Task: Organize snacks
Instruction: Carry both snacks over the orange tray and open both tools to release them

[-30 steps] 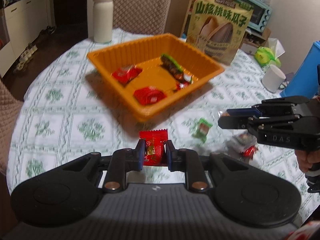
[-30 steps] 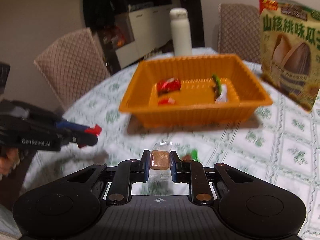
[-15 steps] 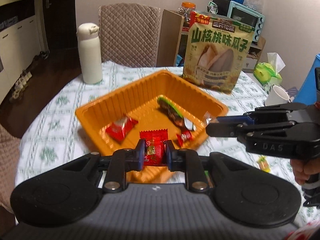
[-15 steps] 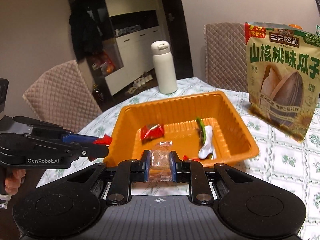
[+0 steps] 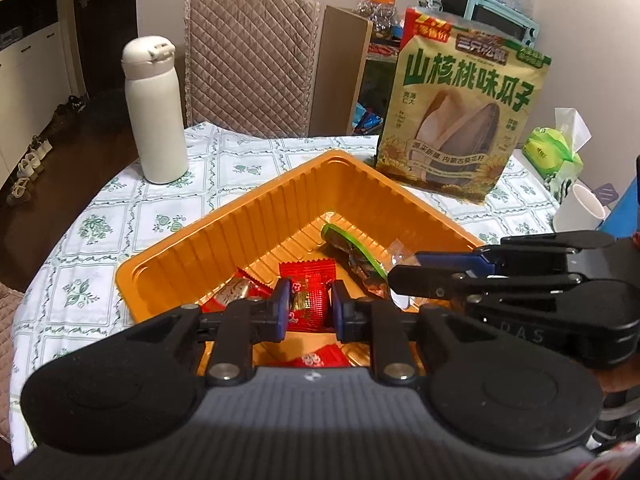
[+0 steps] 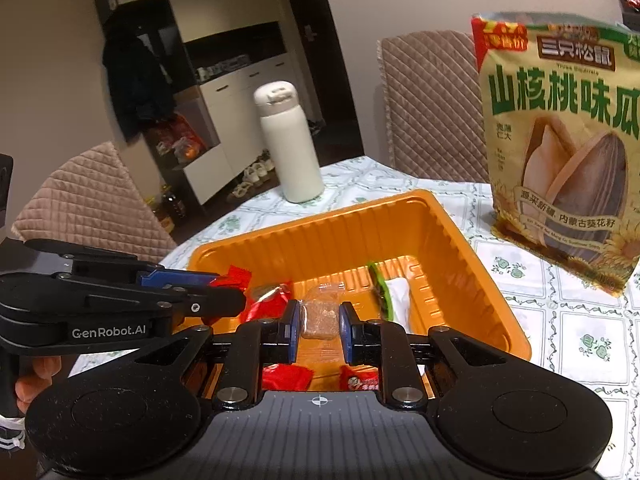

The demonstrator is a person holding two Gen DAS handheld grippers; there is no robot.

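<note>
Gripping a red candy over the orange tray, left gripper clamped tight on the wrapper, blue pads pressed to both sides. Alongside, right gripper shut on a brown candy in clear wrap, likewise above the tray's open middle. Already lying inside: more red candies, a green-edged bar, a white packet. Set on a round table under a white cloth with green floral print; beyond the tray a white bottle, a large sunflower-seed bag, a tissue pack and a white cup. Quilted chairs at the table's rim, cabinets and a dark doorway behind. Moved in from a second ago: then both held short of the tray above bare cloth, now right over it, same candies pinched.
</note>
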